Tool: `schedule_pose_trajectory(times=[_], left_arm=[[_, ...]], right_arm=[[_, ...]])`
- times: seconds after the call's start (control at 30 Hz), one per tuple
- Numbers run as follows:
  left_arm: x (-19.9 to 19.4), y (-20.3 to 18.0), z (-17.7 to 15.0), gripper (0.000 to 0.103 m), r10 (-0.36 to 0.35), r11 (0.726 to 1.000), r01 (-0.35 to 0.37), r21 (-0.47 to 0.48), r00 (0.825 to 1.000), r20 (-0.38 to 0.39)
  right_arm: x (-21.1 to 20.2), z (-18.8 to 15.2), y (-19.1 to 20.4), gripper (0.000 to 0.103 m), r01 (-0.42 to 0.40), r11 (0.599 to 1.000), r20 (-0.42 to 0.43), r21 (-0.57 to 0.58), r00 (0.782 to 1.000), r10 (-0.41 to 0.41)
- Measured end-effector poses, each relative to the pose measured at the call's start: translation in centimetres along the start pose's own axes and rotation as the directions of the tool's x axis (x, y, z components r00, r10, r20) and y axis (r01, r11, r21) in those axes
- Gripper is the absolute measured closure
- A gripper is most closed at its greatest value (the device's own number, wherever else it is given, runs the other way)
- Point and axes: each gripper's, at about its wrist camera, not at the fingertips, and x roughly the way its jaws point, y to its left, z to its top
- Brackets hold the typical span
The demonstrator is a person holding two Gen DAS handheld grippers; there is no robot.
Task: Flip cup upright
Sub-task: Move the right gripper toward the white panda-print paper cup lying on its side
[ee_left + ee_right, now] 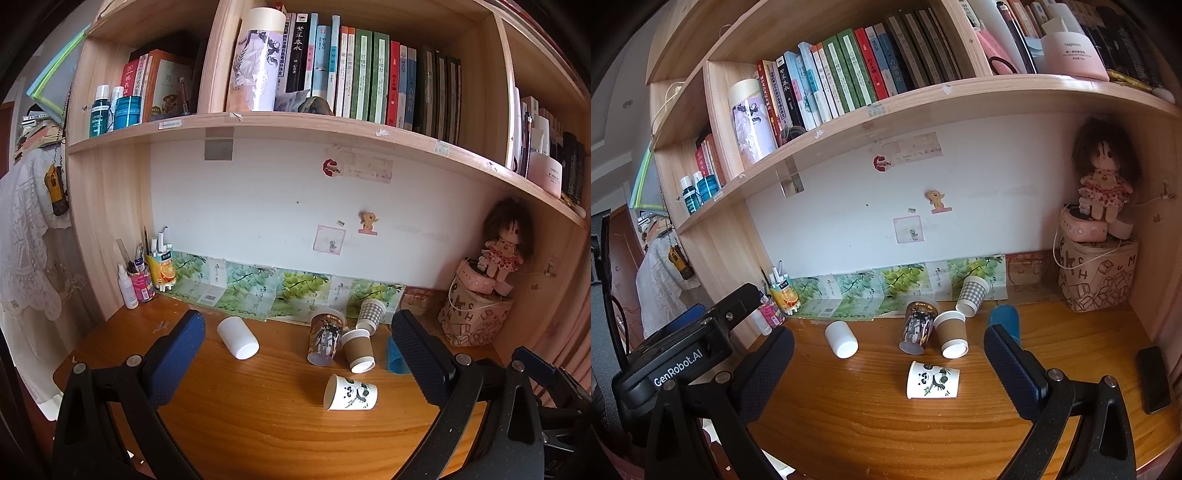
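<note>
Cups lie tipped over mid-worktop (277, 424), the panda cup (350, 393) nearest; none is upright yet. Left hand-held gripper (295, 358) and right hand-held gripper (890, 373) both hang open, empty, well short of them.

Six cups lie tipped on the desk, the panda cup (351, 393) (932, 379) nearest.

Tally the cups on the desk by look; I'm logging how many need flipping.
Plain white cup: 1
Panda cup: 1
Brown sleeved cup: 1
Dark illustrated cup: 1
Grey checked cup: 1
Blue cup: 1
Total: 6
</note>
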Motion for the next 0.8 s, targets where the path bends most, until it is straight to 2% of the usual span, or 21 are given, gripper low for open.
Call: schedule_pose_trajectory(times=[0.27,0.53,0.8], left_arm=[[0.9,0.3,-0.3,0.002,0.007,0.999,-0.007,-0.031,1.0,-0.028],[2.9,0.8,-0.7,0.002,0.051,0.995,-0.058,-0.083,0.995,-0.083],[5.3,1.3,-0.9,0.002,0.083,0.987,-0.104,-0.121,0.982,-0.168]], right_arm=[[1.0,0.1,0.1,0.0,0.002,1.0,-0.032,-0.02,0.999,-0.003],[3.5,0.9,-0.1,0.0,-0.029,0.997,-0.096,-0.068,0.995,0.023],[6.2,1.6,0.6,0.0,-0.052,0.981,-0.138,-0.185,0.99,0.027]])
